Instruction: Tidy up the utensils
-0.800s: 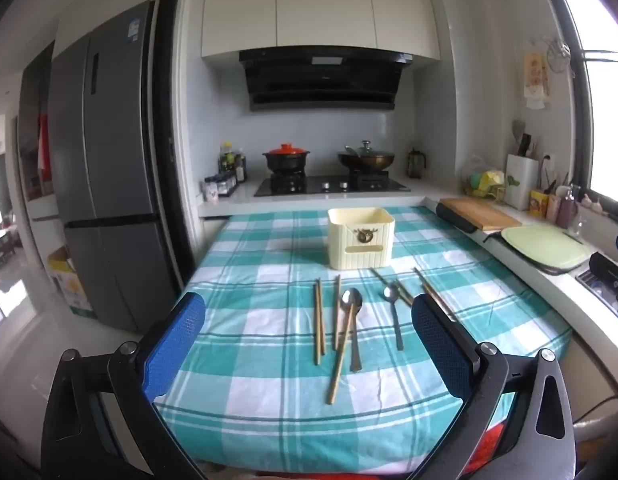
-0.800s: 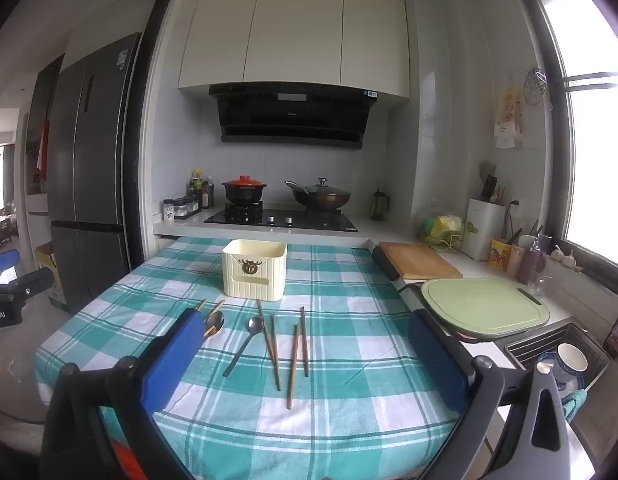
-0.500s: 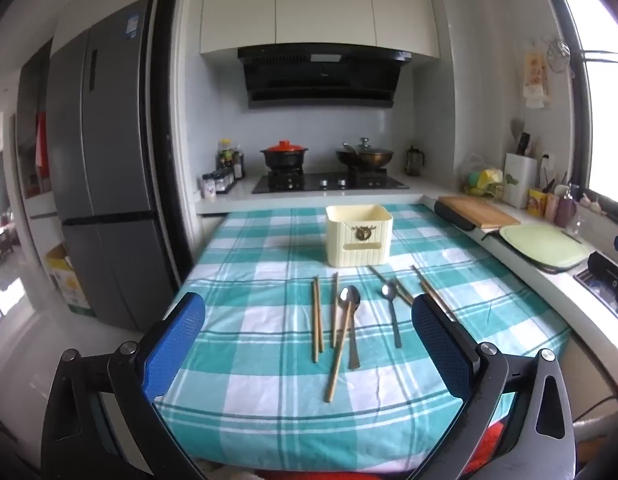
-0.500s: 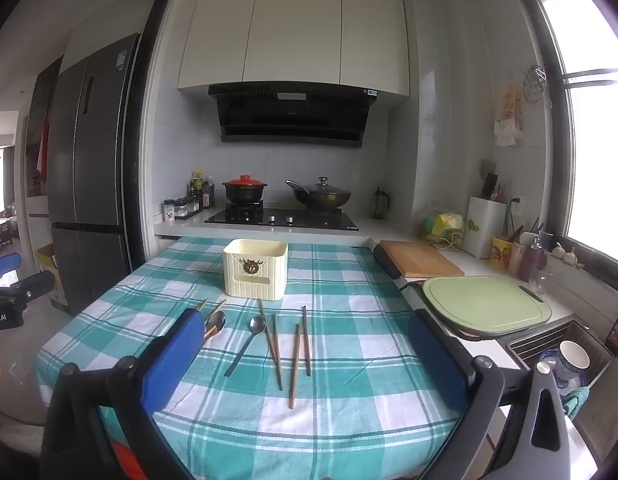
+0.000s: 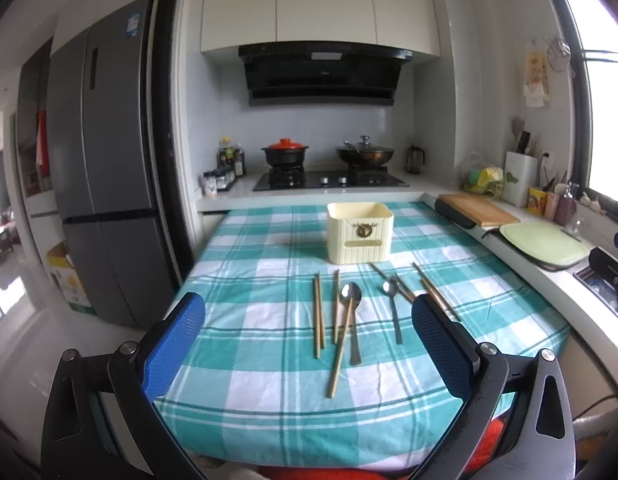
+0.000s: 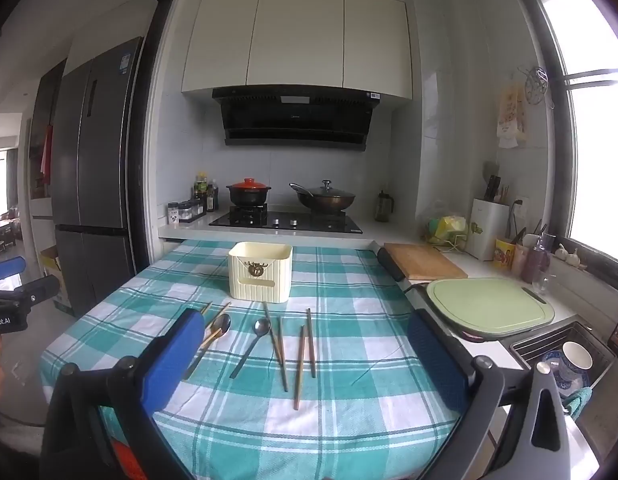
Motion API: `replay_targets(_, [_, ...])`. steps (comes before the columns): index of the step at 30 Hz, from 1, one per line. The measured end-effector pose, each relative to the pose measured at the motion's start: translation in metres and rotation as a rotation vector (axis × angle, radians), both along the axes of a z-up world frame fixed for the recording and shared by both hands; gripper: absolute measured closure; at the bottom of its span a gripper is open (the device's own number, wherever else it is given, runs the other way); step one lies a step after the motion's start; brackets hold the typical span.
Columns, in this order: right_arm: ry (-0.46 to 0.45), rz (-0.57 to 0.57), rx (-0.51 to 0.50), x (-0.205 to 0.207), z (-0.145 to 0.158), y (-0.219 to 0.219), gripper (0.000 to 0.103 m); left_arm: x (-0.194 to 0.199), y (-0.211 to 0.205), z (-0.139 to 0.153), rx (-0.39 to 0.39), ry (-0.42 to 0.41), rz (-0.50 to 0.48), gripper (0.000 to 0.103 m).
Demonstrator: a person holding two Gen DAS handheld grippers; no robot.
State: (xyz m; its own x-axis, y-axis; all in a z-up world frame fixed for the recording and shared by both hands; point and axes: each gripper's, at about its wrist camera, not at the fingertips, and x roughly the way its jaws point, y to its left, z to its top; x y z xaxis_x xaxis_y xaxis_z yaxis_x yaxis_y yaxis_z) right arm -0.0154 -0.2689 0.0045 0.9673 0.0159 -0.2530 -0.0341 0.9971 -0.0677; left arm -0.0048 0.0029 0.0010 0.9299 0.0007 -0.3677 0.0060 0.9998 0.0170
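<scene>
A cream utensil box [image 5: 359, 237] stands upright on the teal checked tablecloth [image 5: 269, 376]; it also shows in the right wrist view [image 6: 260, 273]. In front of it lie several wooden chopsticks [image 5: 318, 315] and two metal spoons [image 5: 352, 320] [image 5: 393, 308]. In the right wrist view the spoons [image 6: 253, 342] and chopsticks [image 6: 300, 364] lie between my fingers. My left gripper [image 5: 309, 332] is open and empty, held above the table's near edge. My right gripper [image 6: 303, 354] is open and empty, also short of the utensils.
A wooden board [image 5: 475, 208] and a green cutting board [image 6: 489, 304] lie on the counter at the right, with a sink [image 6: 565, 356] beyond. A stove [image 5: 329, 179] with two pots is at the back. A fridge [image 5: 101, 160] stands at the left.
Both grippers have drifted slightly; the view of the table has shifted a little. Nothing on the table has moved.
</scene>
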Motion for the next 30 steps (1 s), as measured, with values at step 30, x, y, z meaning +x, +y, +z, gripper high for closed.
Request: replay_targets(30, [0.012,0.026,-0.028,0.007,-0.002,0.013,0.0,0.003,0.011,-0.002,-0.023,0.005,0.028,0.0])
